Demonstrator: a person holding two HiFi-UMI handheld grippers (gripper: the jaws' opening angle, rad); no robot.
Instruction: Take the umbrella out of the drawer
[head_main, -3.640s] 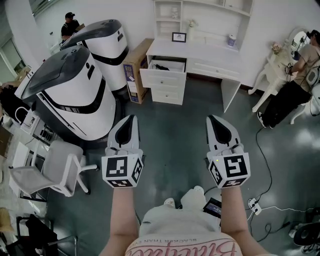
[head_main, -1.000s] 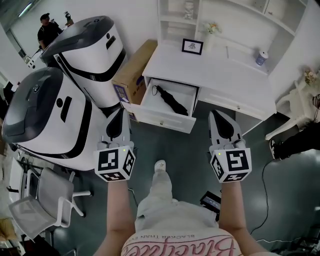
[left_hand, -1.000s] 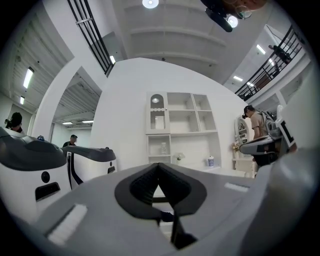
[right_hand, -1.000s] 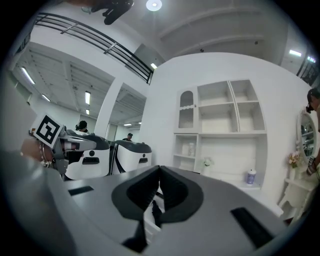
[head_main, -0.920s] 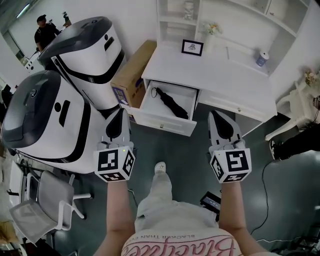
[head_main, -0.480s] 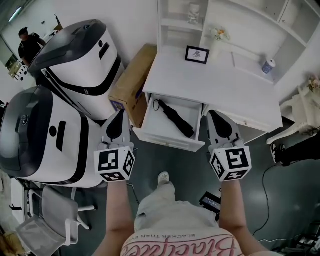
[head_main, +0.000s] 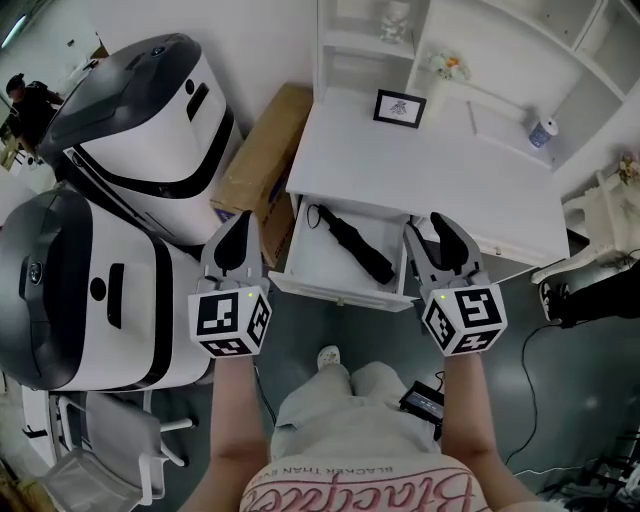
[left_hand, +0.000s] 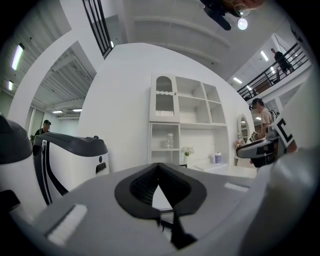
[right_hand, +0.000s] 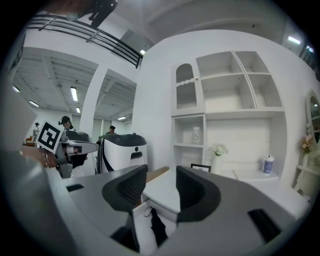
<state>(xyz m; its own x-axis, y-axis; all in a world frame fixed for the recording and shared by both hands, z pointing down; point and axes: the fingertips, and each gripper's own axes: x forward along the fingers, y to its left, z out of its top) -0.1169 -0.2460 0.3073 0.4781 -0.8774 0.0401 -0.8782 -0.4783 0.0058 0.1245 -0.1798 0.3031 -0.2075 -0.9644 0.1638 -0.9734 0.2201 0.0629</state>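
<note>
You hold two grippers, one in each hand, in front of the single white desk (head_main: 400, 165). Your left gripper (head_main: 240, 224) is clenched, its two pads meeting at the tip with nothing between them. In the head view it shows just left of the drawer's near left corner. Your right gripper (head_main: 431, 231) has its jaws opening, with the two pads apart and nothing between them. It shows at the near right corner of the drawer. The one open drawer (head_main: 335, 289) is pulled out from under the left part of the desk. One black folded umbrella (head_main: 350, 241) lies inside it. The umbrella lies flat on the drawer bottom, set on a diagonal, with its looped strap end at the far left and its other end toward the near right. Neither gripper touches it. Through the gap of your right gripper you see it lying beyond the pads. On the desk top stand one framed picture (head_main: 399, 108) and, far to the right, one small bottle (head_main: 543, 133). Left of the desk one cardboard box (head_main: 253, 165) leans by the wall, and left of that stand two large white-and-dark machines (head_main: 135, 115).
</note>
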